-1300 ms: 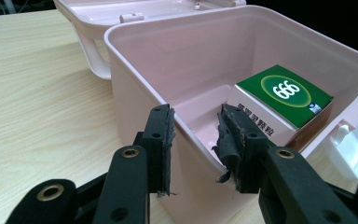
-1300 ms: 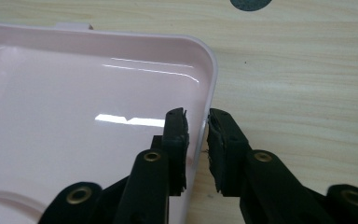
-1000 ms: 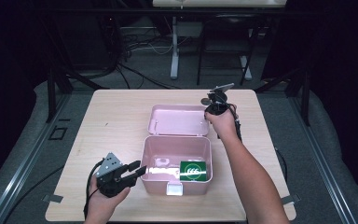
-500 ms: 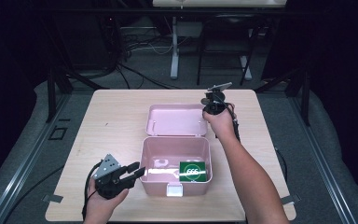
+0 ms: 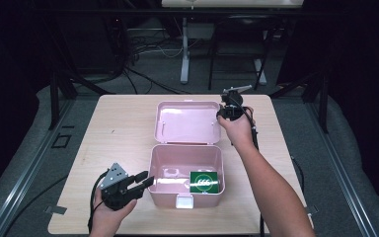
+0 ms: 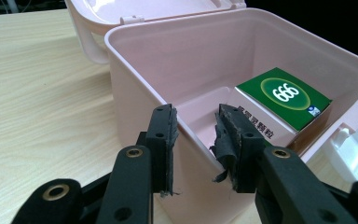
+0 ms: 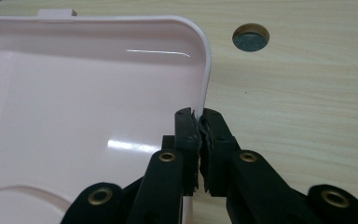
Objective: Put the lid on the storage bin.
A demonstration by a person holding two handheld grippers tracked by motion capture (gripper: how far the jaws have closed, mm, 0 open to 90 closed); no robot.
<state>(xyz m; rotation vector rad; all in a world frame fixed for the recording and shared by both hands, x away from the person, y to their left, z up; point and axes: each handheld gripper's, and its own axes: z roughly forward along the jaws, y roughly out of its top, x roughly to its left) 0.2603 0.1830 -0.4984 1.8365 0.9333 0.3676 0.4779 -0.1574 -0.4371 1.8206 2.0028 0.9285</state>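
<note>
Currently your right tongs (image 7: 199, 122) pinch the lid (image 7: 74, 93) rim while your left tongs (image 6: 196, 126), unclenched, straddle the box (image 6: 135, 93) wall; swing the lid shut next.

I see a pink box (image 5: 185, 170) near the front middle of the table, upright and open. Its lid (image 5: 187, 122) lies flung back on the far side, inner face up, nearly flat and hinged along the box's far wall. Inside, at the near right, a green packet (image 5: 205, 181) marked 666 lies tilted, label up. The box's left part is bare pink floor. A white latch sticks out from the near wall.
</note>
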